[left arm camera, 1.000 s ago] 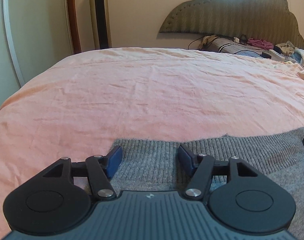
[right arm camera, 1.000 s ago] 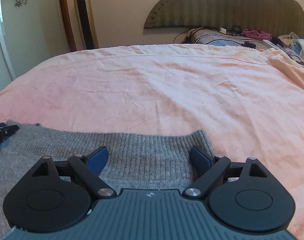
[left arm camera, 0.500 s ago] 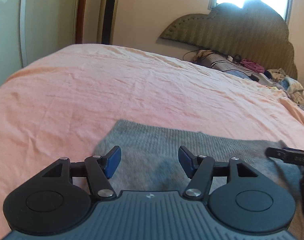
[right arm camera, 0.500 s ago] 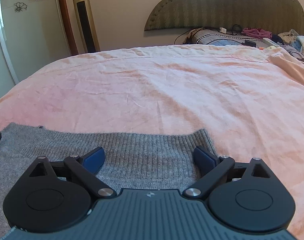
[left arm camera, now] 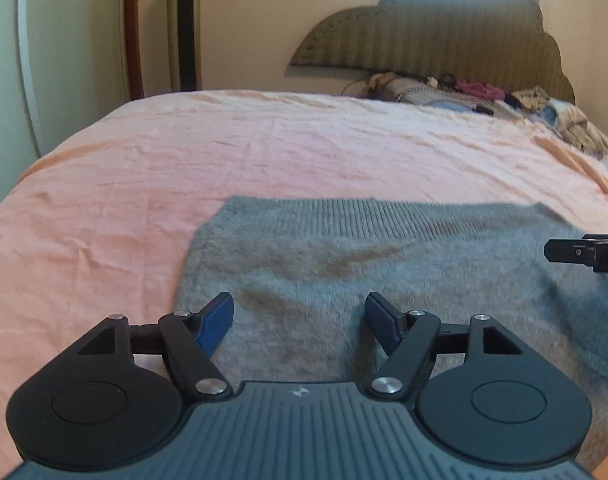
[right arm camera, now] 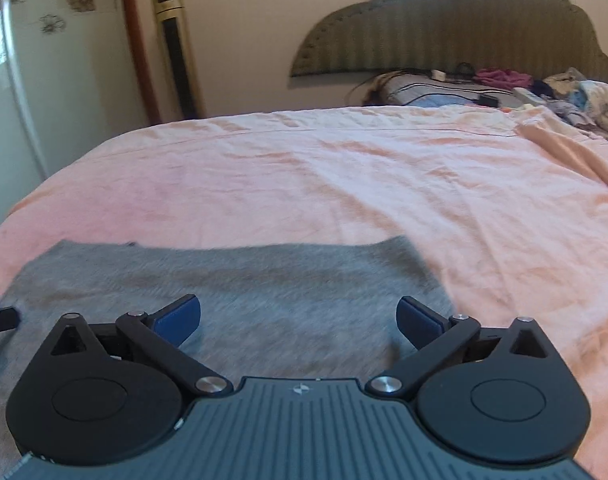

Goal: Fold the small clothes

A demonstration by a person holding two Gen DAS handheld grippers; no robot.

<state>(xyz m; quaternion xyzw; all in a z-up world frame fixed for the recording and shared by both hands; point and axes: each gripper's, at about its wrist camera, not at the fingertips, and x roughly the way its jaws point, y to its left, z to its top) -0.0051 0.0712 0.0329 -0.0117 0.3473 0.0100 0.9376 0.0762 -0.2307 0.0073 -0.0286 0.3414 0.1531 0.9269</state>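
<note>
One garment is in view: a grey knit [left arm camera: 384, 280] lying spread on the pink sheet [left arm camera: 183, 184], its ribbed edge farthest from the cameras and running across the bed. By judgement, folding is at an early stage. The visible part lies as a flat panel with no crease or doubled edge that can be made out (the near portion is hidden under the tools, so a fold there cannot be ruled out). Squaring and stacking remain, as far as the frames show.

Left gripper [left arm camera: 299, 320]: jaws stand moderately apart, nothing between the blue pads [left arm camera: 215, 322]; it sits over the knit's left part, and contact with the cloth cannot be confirmed.

Right gripper [right arm camera: 299, 320]: jaws stand wide, wider than the left, and hold nothing; it sits over the knit's right part, near the right edge.

Motion blur softens the knit in both views. Other clothes [right arm camera: 576, 92] lie heaped by the headboard [right arm camera: 444, 28], well apart.
</note>
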